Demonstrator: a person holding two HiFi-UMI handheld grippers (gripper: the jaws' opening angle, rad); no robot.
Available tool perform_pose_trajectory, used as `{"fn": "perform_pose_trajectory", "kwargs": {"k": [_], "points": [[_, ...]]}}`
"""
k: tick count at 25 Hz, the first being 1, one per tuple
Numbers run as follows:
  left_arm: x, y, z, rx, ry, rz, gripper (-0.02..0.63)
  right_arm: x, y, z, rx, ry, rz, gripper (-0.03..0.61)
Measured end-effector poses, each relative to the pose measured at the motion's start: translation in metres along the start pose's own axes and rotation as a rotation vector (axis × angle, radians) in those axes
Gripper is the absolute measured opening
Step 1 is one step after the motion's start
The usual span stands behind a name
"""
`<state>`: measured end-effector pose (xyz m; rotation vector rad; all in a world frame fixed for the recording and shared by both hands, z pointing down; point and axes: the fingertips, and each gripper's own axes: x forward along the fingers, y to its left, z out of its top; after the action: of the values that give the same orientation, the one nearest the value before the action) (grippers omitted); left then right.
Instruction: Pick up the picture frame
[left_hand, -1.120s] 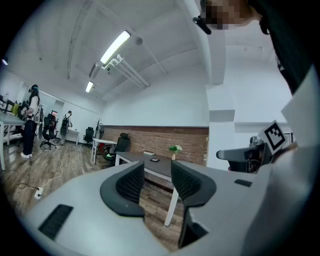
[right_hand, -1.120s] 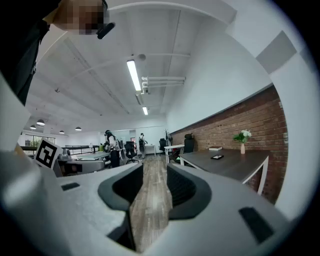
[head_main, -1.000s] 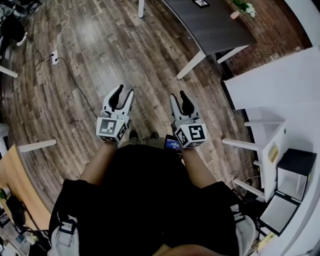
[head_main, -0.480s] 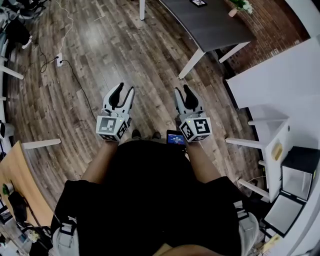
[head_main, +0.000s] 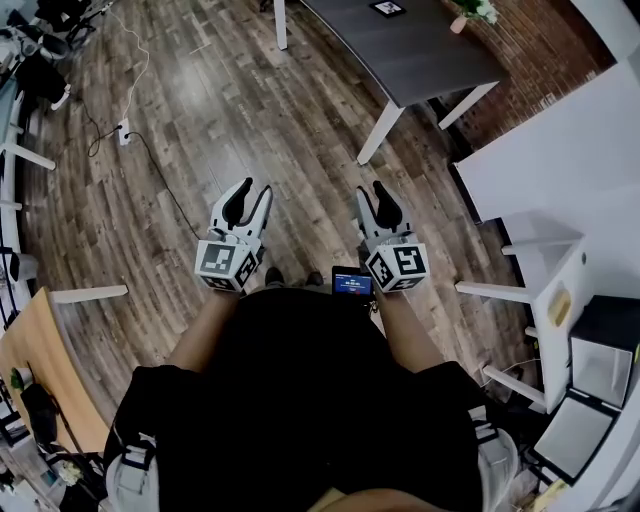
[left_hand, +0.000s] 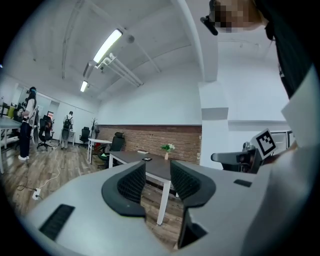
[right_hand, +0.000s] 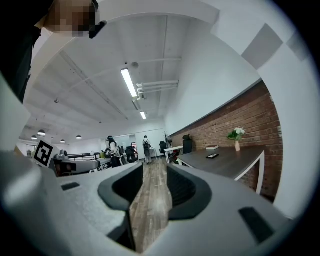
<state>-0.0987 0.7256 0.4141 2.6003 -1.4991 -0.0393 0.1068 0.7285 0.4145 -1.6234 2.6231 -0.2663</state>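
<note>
Dark table (head_main: 430, 55) with small picture frame (head_main: 388, 8) and flower vase (head_main: 460, 22)

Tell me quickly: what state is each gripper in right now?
Left gripper: open, nothing between its jaws.
Right gripper: open, nothing between its jaws.

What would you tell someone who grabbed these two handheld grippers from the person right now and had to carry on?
Left gripper: jaws apart, nothing between them.
Right gripper: jaws apart, also empty.
Both are held out in front of the person, above the wooden floor.
The picture frame lies flat on the dark table ahead, near a small vase of flowers, well beyond both grippers.
Done: nothing yet; the frame is untouched.
Left: walk to the table, close one gripper's jaws on the frame and lift it.
</note>
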Motion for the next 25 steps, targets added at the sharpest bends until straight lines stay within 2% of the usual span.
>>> {"fn": "perform_pose_trajectory", "kwargs": {"k": [6,13,20,25], "points": [[0.011,-0.018,-0.007,-0.005,0.009,0.012,0.137,-0.006,-0.021,-0.011,0.02,0.024,0.039,0.152],[0.02,-0.034,-0.018,0.007,0.043,0.013,0.137,-0.017,-0.037,-0.001,0.024,-0.046,0.056,0.152],[0.038,0.003,-0.028,-0.037,0.048,0.055,0.137,0.013,-0.046,0.003,0.005,-0.081,0.056,0.152],[0.077,0.046,-0.028,-0.067,0.039,0.067,0.137,0.07,-0.057,0.006,0.0,-0.06,0.057,0.15]]}}
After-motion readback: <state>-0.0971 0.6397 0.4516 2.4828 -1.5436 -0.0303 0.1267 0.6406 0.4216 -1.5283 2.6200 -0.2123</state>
